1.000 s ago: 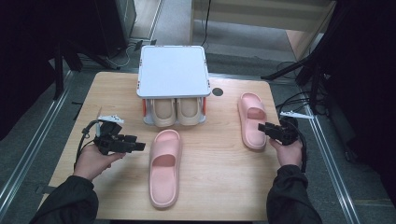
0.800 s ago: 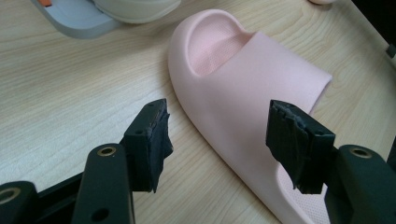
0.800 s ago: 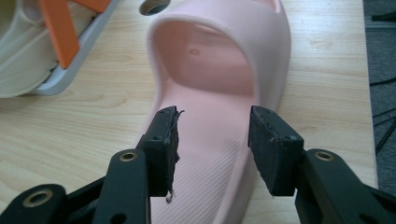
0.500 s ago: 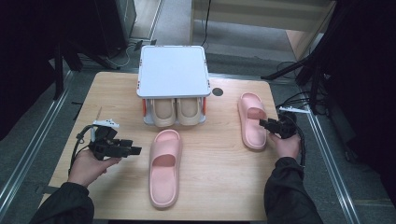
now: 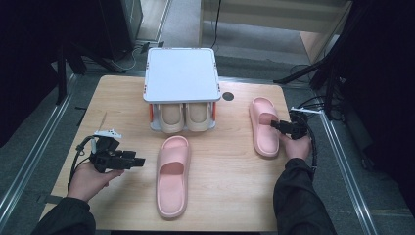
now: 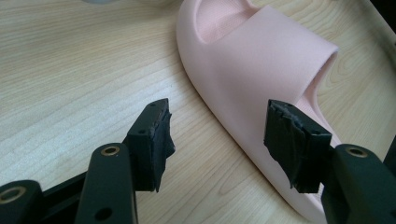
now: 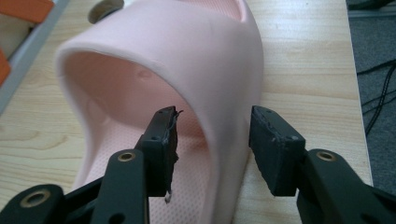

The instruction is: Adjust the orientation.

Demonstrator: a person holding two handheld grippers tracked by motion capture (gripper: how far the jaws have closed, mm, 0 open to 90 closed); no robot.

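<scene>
The right gripper sits at the right side of the wooden table, its jaws straddling the side wall of the strap of the right pink slipper. In the right gripper view, one jaw is inside the strap opening and the other outside it, with the strap wall between them; the pads are apart and do not visibly press the material. These jaws have just been opening, with the strap between them. This slipper lies flat on its sole at the right of the table, toe pointing far, near the right edge. The left gripper is held low at the near left of the table, pointing right toward the second pink slipper, which lies flat near the table's middle on the near side. In the left gripper view its jaws stand wide apart with nothing between them but bare table; the slipper is just beyond and close to one jaw, not touched. A small white shoe rack stands at the far middle of the table, with a beige pair of slippers on its lower level.
</scene>
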